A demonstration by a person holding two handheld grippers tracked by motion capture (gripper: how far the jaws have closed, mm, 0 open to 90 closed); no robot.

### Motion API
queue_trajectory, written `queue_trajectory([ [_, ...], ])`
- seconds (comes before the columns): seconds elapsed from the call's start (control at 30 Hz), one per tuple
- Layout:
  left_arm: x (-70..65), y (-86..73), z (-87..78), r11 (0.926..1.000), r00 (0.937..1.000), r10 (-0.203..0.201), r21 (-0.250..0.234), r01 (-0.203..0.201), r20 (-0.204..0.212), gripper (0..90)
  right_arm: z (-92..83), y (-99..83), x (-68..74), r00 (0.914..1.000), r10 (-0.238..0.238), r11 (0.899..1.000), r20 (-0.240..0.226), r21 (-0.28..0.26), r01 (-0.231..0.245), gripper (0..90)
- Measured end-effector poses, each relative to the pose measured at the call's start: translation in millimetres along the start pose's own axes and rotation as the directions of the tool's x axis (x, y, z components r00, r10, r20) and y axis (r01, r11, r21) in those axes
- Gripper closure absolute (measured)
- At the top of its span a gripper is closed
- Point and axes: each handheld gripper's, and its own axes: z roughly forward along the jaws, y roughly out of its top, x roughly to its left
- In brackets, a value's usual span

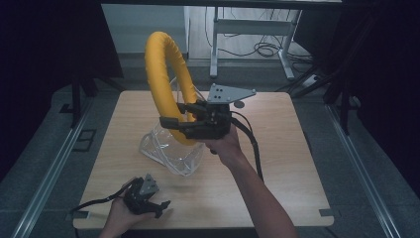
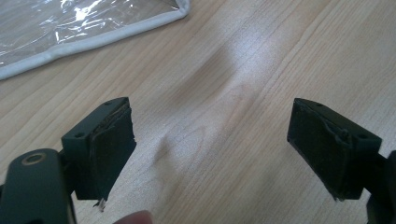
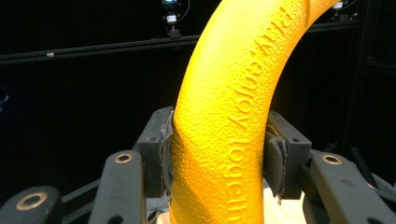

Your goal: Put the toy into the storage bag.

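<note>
A thick yellow ring (image 1: 161,74) stands upright above the wooden table (image 1: 277,148), held up in the air. My right gripper (image 1: 181,115) is shut on the ring's lower part; both pads (image 3: 166,154) press its textured side, where raised letters run along the ring (image 3: 224,116). A clear plastic bag (image 1: 171,148) with a white edge lies crumpled under the ring. My left gripper (image 1: 161,206) rests low near the table's front left edge, open with nothing between its fingers (image 2: 109,144). The bag's white hem (image 2: 93,39) lies beyond them.
A metal desk frame (image 1: 247,29) and cables (image 1: 267,49) sit on the floor beyond the table. Dark curtains and stand legs (image 1: 77,99) flank both sides. Bare wood (image 2: 224,93) lies under the left gripper.
</note>
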Motion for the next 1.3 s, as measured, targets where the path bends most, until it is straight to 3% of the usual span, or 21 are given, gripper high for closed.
queue_trajectory([
  [0.67, 0.2, -0.1, -0.3, 1.0000, 1.0000, 0.004, 0.000, -0.004, 0.001, 14.7, 16.5, -14.8, -4.3, 0.9990, 0.041, 0.999, -0.019, 0.025, -0.040, 49.7],
  [1.3, 0.4, -0.2, -0.2, 1.0000, 1.0000, 0.005, -0.002, -0.005, -0.007, 14.7, 21.8, -45.1, -16.6, 0.9963, 0.085, 0.995, -0.013, 0.046, -0.085, 49.6],
])
